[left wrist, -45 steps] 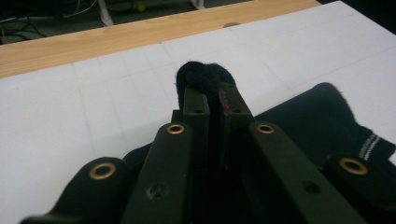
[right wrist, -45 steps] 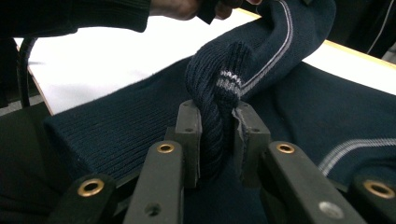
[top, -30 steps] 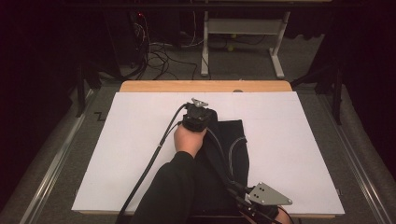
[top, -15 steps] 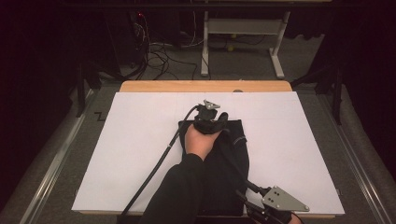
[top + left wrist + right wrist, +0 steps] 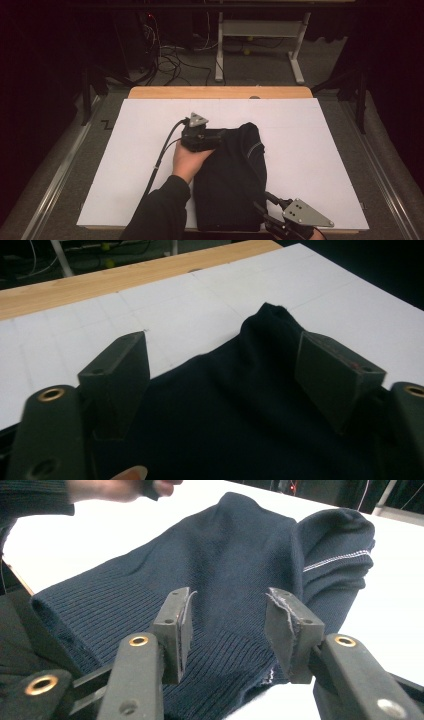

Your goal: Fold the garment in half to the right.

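1. Folding a dark sweater (image 5: 230,180) lying mid-worktop (image 5: 320,165).
2. Left gripper (image 5: 207,141): fingers just opened, released over the far fold.
3. Right gripper (image 5: 227,630): fingers apart, straddling the near hem, ungrasped.
4. Next, likely: pinch hem, carry it forward.

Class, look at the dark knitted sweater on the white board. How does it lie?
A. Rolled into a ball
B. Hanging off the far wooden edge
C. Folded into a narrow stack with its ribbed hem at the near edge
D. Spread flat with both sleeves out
C: the sweater lies as a narrow folded stack on the white board, its ribbed hem toward the near edge by the right gripper.
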A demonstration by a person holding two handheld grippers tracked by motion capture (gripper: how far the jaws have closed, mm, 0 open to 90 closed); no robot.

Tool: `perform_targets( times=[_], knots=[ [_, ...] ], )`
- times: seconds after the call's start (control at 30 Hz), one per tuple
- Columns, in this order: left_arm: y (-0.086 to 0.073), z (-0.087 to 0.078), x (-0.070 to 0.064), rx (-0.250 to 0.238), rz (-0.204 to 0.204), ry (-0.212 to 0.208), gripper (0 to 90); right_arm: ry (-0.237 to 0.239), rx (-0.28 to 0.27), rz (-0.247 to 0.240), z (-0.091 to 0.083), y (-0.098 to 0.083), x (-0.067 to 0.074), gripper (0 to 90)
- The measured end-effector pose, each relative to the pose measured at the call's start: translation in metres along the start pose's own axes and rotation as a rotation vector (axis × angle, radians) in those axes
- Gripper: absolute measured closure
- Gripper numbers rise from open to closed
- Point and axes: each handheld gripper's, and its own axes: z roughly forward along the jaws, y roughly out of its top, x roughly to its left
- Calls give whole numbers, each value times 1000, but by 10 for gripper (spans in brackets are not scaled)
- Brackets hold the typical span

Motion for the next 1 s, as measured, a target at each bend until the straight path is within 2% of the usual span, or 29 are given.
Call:
perform_targets(
  times=[0.07, 0.13, 0.23, 0.3, 0.4, 0.47, 0.53, 0.63, 0.73, 0.77, 0.83, 0.9, 1.0],
  knots=[
    [-10, -10, 7, -4, -7, -10, 126, -1, -3, 2, 0, 1, 0, 559],
    [-22, -19, 14, -13, -1, -8, 112, -4, -6, 6, -1, 2, -1, 565],
    [-41, -34, 24, 0, 26, 0, 62, -5, -12, 9, -2, 3, -2, 580],
    [-51, -45, 30, -2, 30, 8, 0, -3, -11, 14, -1, 4, -3, 592],
    [-68, -66, 42, -6, 22, 16, 0, 0, -14, 17, 3, 9, -5, 622],
    [-79, -79, 49, -2, 15, 32, 0, -12, -14, -3, 11, 17, -8, 682],
    [-91, -90, 55, 5, 19, 41, 0, -17, 3, -12, 24, 26, -14, 776],
    [-109, -101, 61, 0, 24, 58, 0, -28, 70, -44, 55, 42, -23, 900],
    [-122, -104, 65, 0, 8, 35, 0, -30, 160, -48, 92, 61, -32, 900],
    [-125, -104, 67, 4, 4, 29, 0, -41, 192, -63, 103, 68, -33, 900],
    [-129, -105, 70, 10, -2, 28, 0, -50, 242, -69, 124, 80, -37, 900],
    [-130, -107, 71, 7, 4, 33, 0, -90, 300, -87, 143, 86, -40, 900],
    [-131, -114, 72, -12, 12, 34, 0, -150, 350, -70, 157, 84, -53, 900]
  ],
)
